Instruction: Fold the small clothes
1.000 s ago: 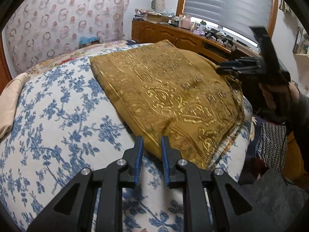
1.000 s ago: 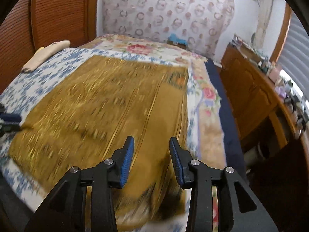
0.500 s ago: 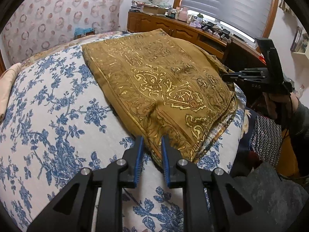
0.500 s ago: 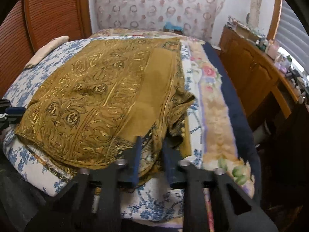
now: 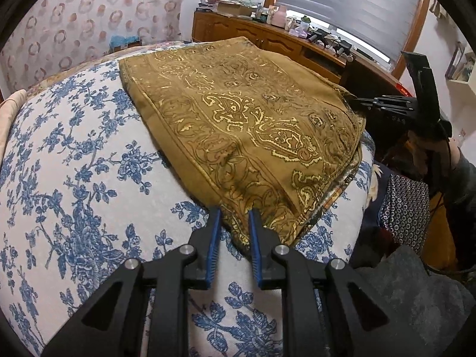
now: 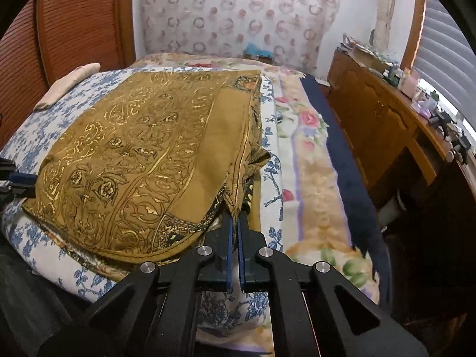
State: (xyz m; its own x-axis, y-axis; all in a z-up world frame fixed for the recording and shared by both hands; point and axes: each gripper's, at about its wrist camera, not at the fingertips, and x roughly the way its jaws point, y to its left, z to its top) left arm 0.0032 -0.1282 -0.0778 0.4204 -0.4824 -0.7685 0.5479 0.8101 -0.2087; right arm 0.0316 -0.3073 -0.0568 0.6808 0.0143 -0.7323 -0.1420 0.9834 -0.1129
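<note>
A gold cloth [image 5: 238,125] with a shiny paisley print lies folded on the bed's blue-flowered cover [image 5: 74,163]. My left gripper [image 5: 235,218] has its jaws nearly together, and the cloth's near corner fills the narrow gap between the blue pads. In the right wrist view the same cloth [image 6: 134,163] spreads to the left, with its right near corner pinched in my shut right gripper [image 6: 235,220]. From the left wrist view the right gripper [image 5: 357,104] shows at the cloth's far right edge, held by a hand [image 5: 428,151]. The left gripper [image 6: 20,178] shows at the cloth's left corner.
A wooden dresser [image 6: 377,125] crowded with small items runs under the window blinds [image 5: 357,6]. A flowered blanket [image 6: 315,178] covers the bed's right side. A cream bundle [image 6: 68,80] lies by the wood panelling. A dark dotted fabric [image 5: 404,208] hangs beyond the bed's edge.
The right gripper's jaws went from open to shut on the cloth's right corner. The cloth, blurred and moving a second ago, now lies flat. The left gripper kept its narrow gap.
</note>
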